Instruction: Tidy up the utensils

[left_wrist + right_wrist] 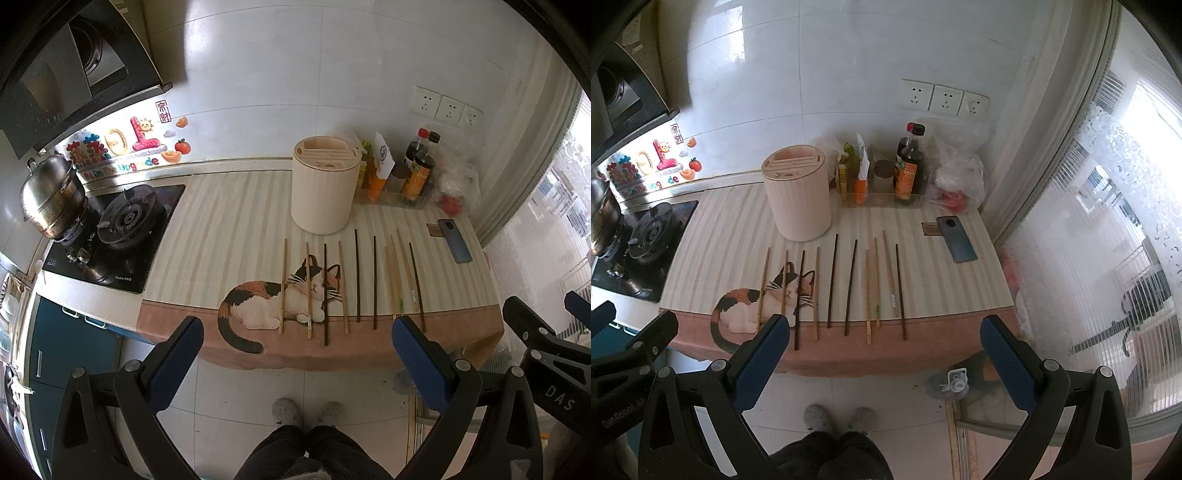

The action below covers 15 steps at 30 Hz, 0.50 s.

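Your chopsticks (833,280) lie in a loose row along the front edge of the worktop (953,295), side by side and mostly apart, their near ends on the pink border of the cat-printed cloth (738,314) and their far ends pointing at the wall. Some are dark, some pale wood; the pale ones toward the right end of the row lie close together, nearly touching. Judge them light, stiff and thin, so they will likely roll or skid if you press down on them; take each one across its width near the front end, where it nears the worktop's edge, and expect a dark lacquered one to slip more than bare wood. Behind the row, toward the middle of the worktop, stands the cream slotted holder (796,192), probably where they go; its top slots look narrow, so line each stick up upright before lowering. At the back right sit bottles and jars (908,170) in a clear tray, with a plastic bag (956,177) beside them, and a phone (956,239) lies near the right edge, well clear of the row. The stove (118,232) occupies the left end. Your left gripper (297,334) and right gripper (879,332) both hover short of the front edge, fingers spread wide and holding nothing.
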Motion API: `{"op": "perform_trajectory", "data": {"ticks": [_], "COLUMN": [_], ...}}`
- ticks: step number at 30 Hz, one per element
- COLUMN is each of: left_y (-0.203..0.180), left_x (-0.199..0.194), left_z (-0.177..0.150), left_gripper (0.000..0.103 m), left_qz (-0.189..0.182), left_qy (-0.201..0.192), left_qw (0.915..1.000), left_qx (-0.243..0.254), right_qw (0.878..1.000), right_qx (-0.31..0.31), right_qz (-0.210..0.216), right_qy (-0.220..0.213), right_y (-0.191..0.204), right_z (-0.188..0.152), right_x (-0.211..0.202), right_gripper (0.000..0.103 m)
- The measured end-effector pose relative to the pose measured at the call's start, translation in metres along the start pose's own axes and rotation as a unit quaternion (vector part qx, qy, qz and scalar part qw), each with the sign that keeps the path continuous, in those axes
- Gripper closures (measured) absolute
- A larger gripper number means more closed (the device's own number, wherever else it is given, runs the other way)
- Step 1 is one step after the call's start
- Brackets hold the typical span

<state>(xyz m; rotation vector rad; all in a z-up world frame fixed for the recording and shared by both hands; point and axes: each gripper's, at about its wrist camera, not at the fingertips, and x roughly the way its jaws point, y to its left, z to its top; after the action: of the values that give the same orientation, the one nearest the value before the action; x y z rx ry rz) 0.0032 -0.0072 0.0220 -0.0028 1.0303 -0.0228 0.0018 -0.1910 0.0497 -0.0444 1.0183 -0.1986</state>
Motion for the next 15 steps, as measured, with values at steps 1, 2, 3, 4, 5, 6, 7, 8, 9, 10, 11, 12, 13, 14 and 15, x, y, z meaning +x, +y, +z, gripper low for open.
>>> {"op": "perform_trajectory", "data": {"ticks": [1, 2, 3, 4, 5, 6, 7, 8, 9, 10, 11, 12, 13, 14, 15], "left_y": [0.000, 0.001, 0.001, 0.002, 0.003, 0.003, 0.003, 0.003, 0.004, 0.004, 0.004, 0.006, 0.007, 0.008, 0.009], "left_x": [0.000, 0.000, 0.001, 0.001, 0.002, 0.002, 0.002, 0.002, 0.002, 0.002, 0.002, 0.002, 0.004, 0.006, 0.010], "left_z": [0.000, 0.001, 0.003, 0.004, 0.005, 0.005, 0.005, 0.006, 0.004, 0.004, 0.003, 0.003, 0.005, 0.007, 0.009], "left_gripper": [0.000, 0.000, 0.000, 0.000, 0.000, 0.000, 0.000, 0.000, 0.000, 0.000, 0.000, 0.000, 0.000, 0.000, 0.000], "left_qz": [0.000, 0.000, 0.000, 0.000, 0.000, 0.001, 0.001, 0.001, 0.000, 0.001, 0.001, 0.002, 0.005, 0.010, 0.016], "left_qy": [0.000, -0.001, -0.001, -0.002, -0.002, -0.002, -0.002, -0.002, -0.002, -0.003, -0.004, -0.008, -0.015, -0.025, -0.035], "left_qw": [1.0000, 1.0000, 1.0000, 1.0000, 1.0000, 1.0000, 1.0000, 1.0000, 1.0000, 1.0000, 1.0000, 1.0000, 0.9999, 0.9996, 0.9992], "left_qx": [0.000, 0.000, 0.000, -0.001, -0.002, -0.002, -0.001, -0.001, -0.002, -0.001, -0.001, -0.002, -0.003, -0.005, -0.006], "right_qw": [1.000, 1.000, 1.000, 1.000, 1.000, 1.000, 1.000, 1.000, 1.000, 1.000, 1.000, 1.000, 1.000, 1.000, 1.000], "right_qx": [0.000, 0.001, 0.001, 0.000, 0.001, 0.001, 0.000, 0.000, 0.001, 0.002, 0.002, 0.004, 0.005, 0.010, 0.014], "right_qz": [0.000, 0.001, 0.001, 0.001, 0.002, 0.002, 0.002, 0.002, 0.003, 0.003, 0.004, 0.004, 0.004, 0.005, 0.007], "right_qy": [0.000, 0.000, 0.000, 0.000, 0.000, 0.000, 0.000, 0.000, 0.000, 0.000, 0.001, 0.000, -0.001, -0.003, -0.005], "right_y": [0.000, 0.000, 0.000, 0.000, 0.000, 0.000, 0.001, 0.001, 0.001, 0.001, 0.001, 0.000, 0.000, -0.002, -0.004], "right_z": [0.000, 0.000, 0.001, 0.001, 0.001, 0.001, 0.002, 0.003, 0.002, 0.003, 0.003, 0.004, 0.004, 0.006, 0.007], "right_x": [0.000, 0.000, 0.000, 0.000, 0.000, 0.000, 0.001, 0.001, 0.001, 0.002, 0.002, 0.003, 0.004, 0.006, 0.010], "right_gripper": [0.000, 0.000, 0.000, 0.000, 0.000, 0.000, 0.000, 0.000, 0.000, 0.000, 0.000, 0.000, 0.000, 0.000, 0.000]}}
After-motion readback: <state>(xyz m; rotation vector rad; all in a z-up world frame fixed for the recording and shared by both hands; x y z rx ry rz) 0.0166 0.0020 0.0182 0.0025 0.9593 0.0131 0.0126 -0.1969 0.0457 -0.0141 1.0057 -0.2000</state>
